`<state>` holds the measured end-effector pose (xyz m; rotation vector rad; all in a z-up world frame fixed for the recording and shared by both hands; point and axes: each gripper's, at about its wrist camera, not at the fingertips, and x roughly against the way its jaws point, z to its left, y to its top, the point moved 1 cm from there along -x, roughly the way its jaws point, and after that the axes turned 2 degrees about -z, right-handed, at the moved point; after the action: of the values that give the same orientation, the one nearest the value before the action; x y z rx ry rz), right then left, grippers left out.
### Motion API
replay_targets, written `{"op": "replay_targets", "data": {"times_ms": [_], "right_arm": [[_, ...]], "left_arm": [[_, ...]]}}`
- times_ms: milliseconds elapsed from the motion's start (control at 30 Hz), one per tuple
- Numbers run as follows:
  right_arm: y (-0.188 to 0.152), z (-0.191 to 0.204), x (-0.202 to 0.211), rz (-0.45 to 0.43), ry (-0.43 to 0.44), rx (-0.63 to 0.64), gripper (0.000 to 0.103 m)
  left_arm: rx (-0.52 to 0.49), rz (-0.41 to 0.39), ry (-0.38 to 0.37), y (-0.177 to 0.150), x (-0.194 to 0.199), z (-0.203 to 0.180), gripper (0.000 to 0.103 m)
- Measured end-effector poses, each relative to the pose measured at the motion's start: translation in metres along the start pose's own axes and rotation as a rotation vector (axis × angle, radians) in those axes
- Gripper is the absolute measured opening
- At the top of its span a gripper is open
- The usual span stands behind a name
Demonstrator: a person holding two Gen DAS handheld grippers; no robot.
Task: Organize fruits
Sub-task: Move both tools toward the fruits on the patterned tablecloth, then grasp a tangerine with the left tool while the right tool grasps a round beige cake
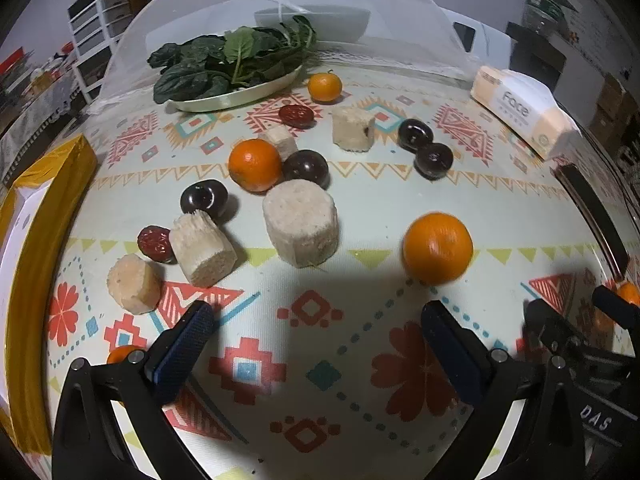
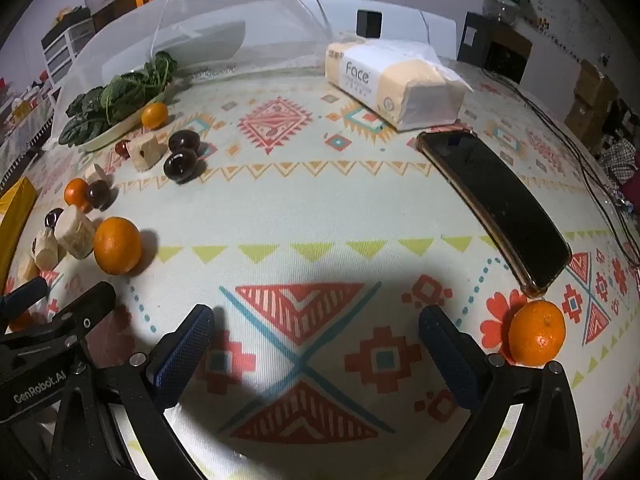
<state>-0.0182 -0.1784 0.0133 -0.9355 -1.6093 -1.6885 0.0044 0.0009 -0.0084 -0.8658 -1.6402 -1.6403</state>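
Round glossy oranges, patterned cloth.

Dim fisheye views, edges warped, perhaps slightly blurred; dark foreground shadows.

Left wrist view: low over the patterned tablecloth, facing forward toward the plate of greens. Right wrist view: same height, set further right, facing the tissue pack and phone. Both views share the tissue pack, greens and scattered fruit.
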Motion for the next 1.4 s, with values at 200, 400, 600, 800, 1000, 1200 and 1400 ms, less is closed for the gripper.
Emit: {"op": "replay_targets", "data": {"times_ms": [200,400,600,800,1000,1200,1400], "right_arm": [[-0.003,0.000,-0.001,0.005,-0.013,-0.010,0.103],[-0.004,0.000,0.001,0.003,-0.015,-0.012,0.103],[-0.004,0.000,0.001,0.006,-0.015,-0.006,0.103],[-0.002,0.003,0.016,-0.019,0.022,-0.030,0.099],[0.010,0.044,0.067,-0.187,0.144,0.054,0.099],[0.023,0.099,0.064,-0.179,0.331,0.153,0.073],[0.034,0.145,0.038,-0.116,0.410,0.225,0.066]], "left_arm": [[-0.047,0.039,-0.067,-0.010,0.013,0.001,0.103],[-0.057,-0.203,-0.136,-0.008,0.088,0.019,0.098],[0.023,-0.424,-0.068,0.011,0.186,0.091,0.098],[0.063,-0.625,0.039,0.005,0.260,0.153,0.103],[0.065,-0.532,-0.050,-0.005,0.234,0.163,0.103],[0.070,-0.350,-0.120,-0.030,0.158,0.154,0.103],[0.005,-0.227,-0.193,-0.039,0.116,0.135,0.070]]}}
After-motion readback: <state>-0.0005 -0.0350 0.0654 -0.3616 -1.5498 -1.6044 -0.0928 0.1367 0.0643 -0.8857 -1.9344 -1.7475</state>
